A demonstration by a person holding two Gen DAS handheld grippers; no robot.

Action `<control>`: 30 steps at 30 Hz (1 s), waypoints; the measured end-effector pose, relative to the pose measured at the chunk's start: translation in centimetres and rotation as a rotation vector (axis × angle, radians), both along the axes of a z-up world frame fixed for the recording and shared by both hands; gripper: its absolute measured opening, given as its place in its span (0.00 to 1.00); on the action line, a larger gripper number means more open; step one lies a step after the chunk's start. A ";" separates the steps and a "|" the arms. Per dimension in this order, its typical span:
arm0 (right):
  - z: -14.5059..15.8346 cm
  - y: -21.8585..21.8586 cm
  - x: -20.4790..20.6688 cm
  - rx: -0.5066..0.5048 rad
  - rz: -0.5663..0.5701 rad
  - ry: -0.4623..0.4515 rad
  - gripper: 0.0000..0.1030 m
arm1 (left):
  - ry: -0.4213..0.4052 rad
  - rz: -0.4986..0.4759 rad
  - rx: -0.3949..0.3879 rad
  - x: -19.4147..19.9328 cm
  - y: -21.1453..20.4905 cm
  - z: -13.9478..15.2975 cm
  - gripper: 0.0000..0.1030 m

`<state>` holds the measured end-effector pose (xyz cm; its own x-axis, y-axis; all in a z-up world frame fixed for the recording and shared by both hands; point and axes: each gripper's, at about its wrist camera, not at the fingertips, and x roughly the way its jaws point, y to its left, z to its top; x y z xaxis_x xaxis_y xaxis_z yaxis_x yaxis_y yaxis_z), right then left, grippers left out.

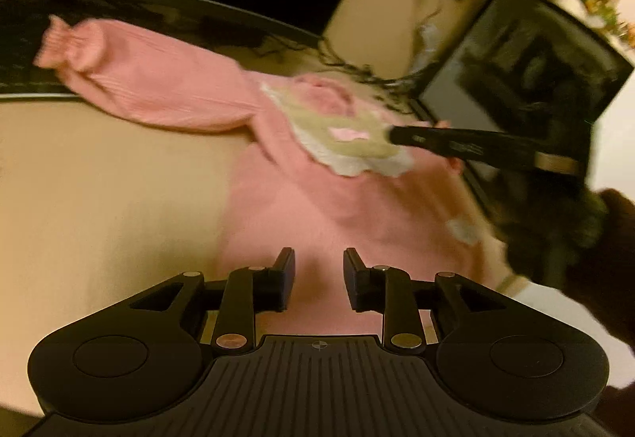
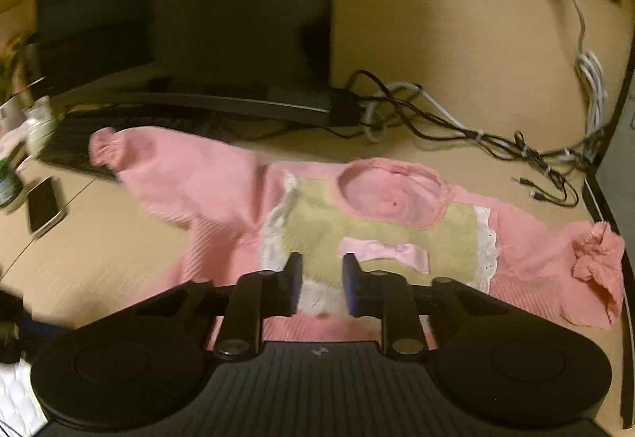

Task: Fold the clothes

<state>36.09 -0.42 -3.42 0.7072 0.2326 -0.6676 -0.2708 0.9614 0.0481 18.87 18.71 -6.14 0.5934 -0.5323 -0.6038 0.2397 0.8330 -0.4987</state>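
Ahead of both grippers, a pink top lies spread flat on the desk, sleeves out to either side; bare desk opens left of the left gripper; its jaws stand apart, holding nothing, over the hem; the right gripper hovers apart over the bib; only its view shows cables, a phone and a keyboard under one cuff.

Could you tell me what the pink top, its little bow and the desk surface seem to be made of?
Pink top: soft ribbed knit, matte, judging by fine parallel lines; white lace-like trim with eyelets. Bow: smoother, slightly shiny ribbon, perhaps satin. Desk: smooth tan surface, probably laminate or wood; blur hides any grain.
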 end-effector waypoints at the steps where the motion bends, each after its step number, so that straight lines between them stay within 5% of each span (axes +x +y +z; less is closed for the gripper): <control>1: -0.2 -0.1 0.9 0.005 -0.010 0.011 0.19 | 0.017 0.005 -0.007 0.5 -0.1 -0.5 0.28; 7: -1.7 0.1 6.6 0.016 0.090 0.006 0.20 | 0.124 0.059 -0.097 2.2 -0.5 -3.4 0.28; 16: -7.3 -0.1 15.6 0.153 0.230 0.073 0.37 | 0.249 0.257 -0.122 3.7 -1.3 -4.5 0.22; 17: -7.3 0.0 15.6 0.165 0.274 0.075 0.29 | 0.264 0.281 -0.133 3.7 -1.3 -4.6 0.20; 18: -7.2 0.2 15.6 0.166 0.319 0.071 0.10 | 0.273 0.296 -0.138 3.7 -1.2 -4.6 0.18; 21: -6.4 2.1 13.9 -0.017 0.445 -0.066 0.03 | 0.292 0.335 -0.146 3.6 -1.1 -4.7 0.14; 24: -6.1 2.4 14.8 -0.118 0.448 -0.170 0.03 | 0.308 0.359 -0.144 3.4 -1.0 -4.8 0.09; 30: -7.3 2.7 18.3 -0.231 0.418 -0.229 0.03 | 0.322 0.383 -0.151 3.2 -0.7 -5.1 0.04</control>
<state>54.43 2.24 -10.69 0.7195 0.3908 -0.5741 -0.6118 0.7479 -0.2577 22.06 18.02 -11.20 0.5595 -0.4086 -0.7211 -0.2530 0.7442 -0.6181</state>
